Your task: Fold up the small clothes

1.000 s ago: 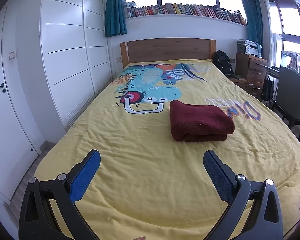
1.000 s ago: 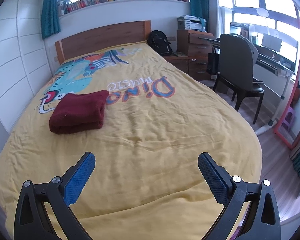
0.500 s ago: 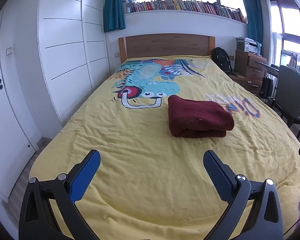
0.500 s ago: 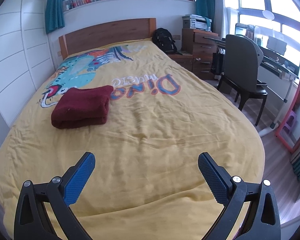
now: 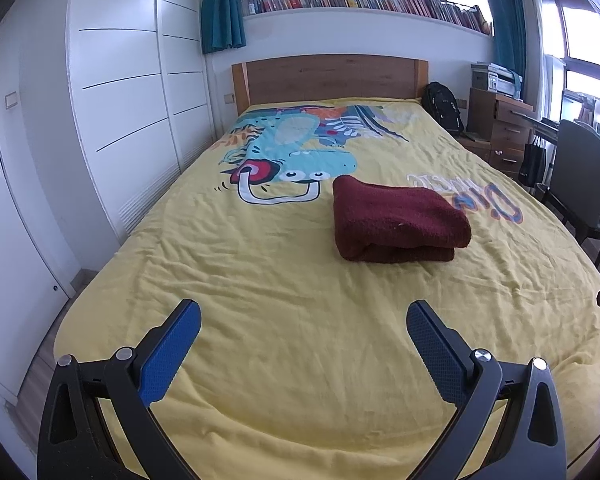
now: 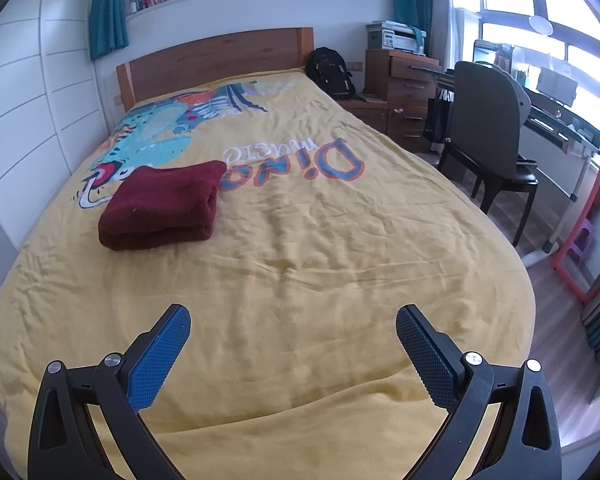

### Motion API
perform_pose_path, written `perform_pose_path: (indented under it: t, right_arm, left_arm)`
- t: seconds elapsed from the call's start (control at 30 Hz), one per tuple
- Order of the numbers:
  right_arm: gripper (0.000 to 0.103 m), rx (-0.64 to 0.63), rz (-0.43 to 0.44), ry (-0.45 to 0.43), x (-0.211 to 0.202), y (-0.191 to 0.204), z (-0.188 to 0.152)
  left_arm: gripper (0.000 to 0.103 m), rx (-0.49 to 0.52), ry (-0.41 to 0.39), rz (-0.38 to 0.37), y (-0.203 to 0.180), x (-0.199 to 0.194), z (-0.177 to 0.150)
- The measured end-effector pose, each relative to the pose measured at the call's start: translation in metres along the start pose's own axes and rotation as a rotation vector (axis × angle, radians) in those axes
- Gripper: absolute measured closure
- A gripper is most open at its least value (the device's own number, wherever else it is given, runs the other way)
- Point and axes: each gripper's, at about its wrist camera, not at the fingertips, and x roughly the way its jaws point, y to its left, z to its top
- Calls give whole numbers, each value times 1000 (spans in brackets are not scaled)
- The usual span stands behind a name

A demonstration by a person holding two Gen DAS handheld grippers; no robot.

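A dark red garment point(image 5: 396, 220) lies folded into a thick rectangle in the middle of the yellow bedspread point(image 5: 260, 272). It also shows in the right wrist view point(image 6: 162, 206), left of centre. My left gripper point(image 5: 303, 322) is open and empty, above the foot of the bed, well short of the garment. My right gripper point(image 6: 293, 320) is open and empty too, above the bed's near end, to the right of the garment.
The bed has a wooden headboard point(image 5: 328, 78). White wardrobe doors point(image 5: 120, 80) line the left side. A dark chair point(image 6: 488, 128), a desk and wooden drawers point(image 6: 408, 92) stand to the right. A black backpack point(image 6: 332, 72) sits by the headboard.
Both grippers have drawn back and tilted slightly, so the folded garment sits a little lower and nearer in both views. Both stay open and empty. The garment has not moved.
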Motion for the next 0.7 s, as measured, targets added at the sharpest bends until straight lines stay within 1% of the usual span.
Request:
perform_pose_path:
  t: [0.4,0.7]
  right_arm:
    - [0,-8,-2,-3,5,5,0]
    - [0,-14,-6,-5,9,5,0]
  left_arm:
    - [1,-1,17,-15,0,11,-1]
    - [1,6,23,-8,-4,16,2]
